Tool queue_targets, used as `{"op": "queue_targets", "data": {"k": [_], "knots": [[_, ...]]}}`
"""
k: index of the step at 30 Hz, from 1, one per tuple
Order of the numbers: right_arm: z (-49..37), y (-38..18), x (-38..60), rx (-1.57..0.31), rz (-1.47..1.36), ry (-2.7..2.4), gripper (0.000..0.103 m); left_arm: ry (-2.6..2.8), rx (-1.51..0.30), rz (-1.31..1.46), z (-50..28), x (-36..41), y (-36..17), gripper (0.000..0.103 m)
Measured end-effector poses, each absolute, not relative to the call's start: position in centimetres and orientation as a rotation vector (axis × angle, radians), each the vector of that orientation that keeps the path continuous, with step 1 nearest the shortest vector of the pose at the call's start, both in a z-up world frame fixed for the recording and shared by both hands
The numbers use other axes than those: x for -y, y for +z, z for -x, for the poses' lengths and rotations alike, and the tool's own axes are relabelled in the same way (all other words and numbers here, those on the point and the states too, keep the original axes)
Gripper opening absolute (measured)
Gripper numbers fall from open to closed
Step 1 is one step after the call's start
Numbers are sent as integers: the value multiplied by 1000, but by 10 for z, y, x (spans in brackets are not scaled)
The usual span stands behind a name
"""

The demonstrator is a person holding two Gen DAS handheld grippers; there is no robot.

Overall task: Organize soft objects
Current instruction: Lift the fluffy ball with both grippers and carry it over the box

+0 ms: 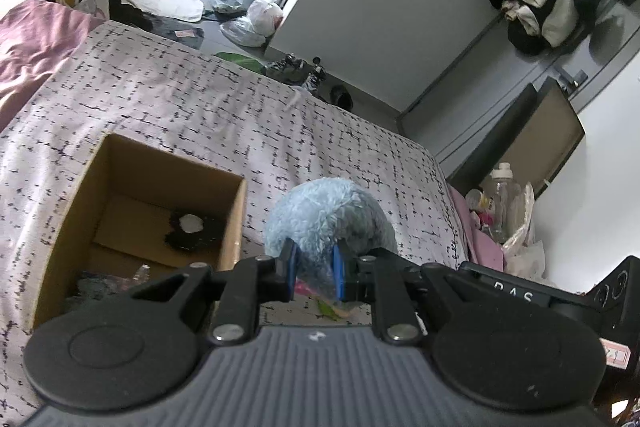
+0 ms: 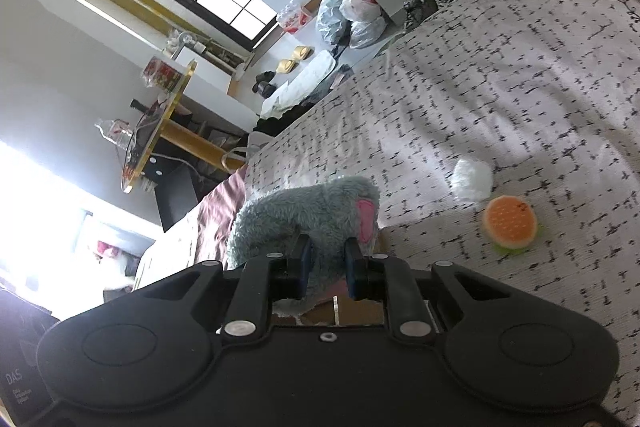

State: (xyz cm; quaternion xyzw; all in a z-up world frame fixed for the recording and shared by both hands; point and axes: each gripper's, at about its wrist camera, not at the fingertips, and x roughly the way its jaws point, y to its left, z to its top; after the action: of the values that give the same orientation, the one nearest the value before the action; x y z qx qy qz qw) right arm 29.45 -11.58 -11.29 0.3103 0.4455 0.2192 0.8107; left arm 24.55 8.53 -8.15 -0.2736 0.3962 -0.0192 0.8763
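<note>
In the left wrist view my left gripper [image 1: 315,269] is shut on a fluffy blue plush toy [image 1: 328,215], held just right of an open cardboard box [image 1: 236,223] on the bed. Inside the box lies a black furry item with a white centre [image 1: 190,227]. In the right wrist view my right gripper [image 2: 327,267] is shut on a grey-green plush toy with a pink ear [image 2: 308,211]. Cardboard [image 2: 348,313] shows just below its fingers. An orange burger-shaped soft toy [image 2: 510,223] and a white fluffy piece [image 2: 472,181] lie on the bed to its right.
The bed has a white cover with black dashes [image 1: 200,99] and a pink blanket [image 1: 36,39] at one end. Bags, slippers and shoes lie on the floor beyond [image 1: 248,7]. A bottle and clutter [image 1: 504,203] stand beside the bed's right edge.
</note>
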Motion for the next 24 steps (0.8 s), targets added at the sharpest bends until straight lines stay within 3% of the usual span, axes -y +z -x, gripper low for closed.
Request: {"op": "queue_targets", "data": {"k": [24], "knots": [[-297,-130,12,-1014,-571,518,18,68,-813,705,-225,-190,-120,17]]}}
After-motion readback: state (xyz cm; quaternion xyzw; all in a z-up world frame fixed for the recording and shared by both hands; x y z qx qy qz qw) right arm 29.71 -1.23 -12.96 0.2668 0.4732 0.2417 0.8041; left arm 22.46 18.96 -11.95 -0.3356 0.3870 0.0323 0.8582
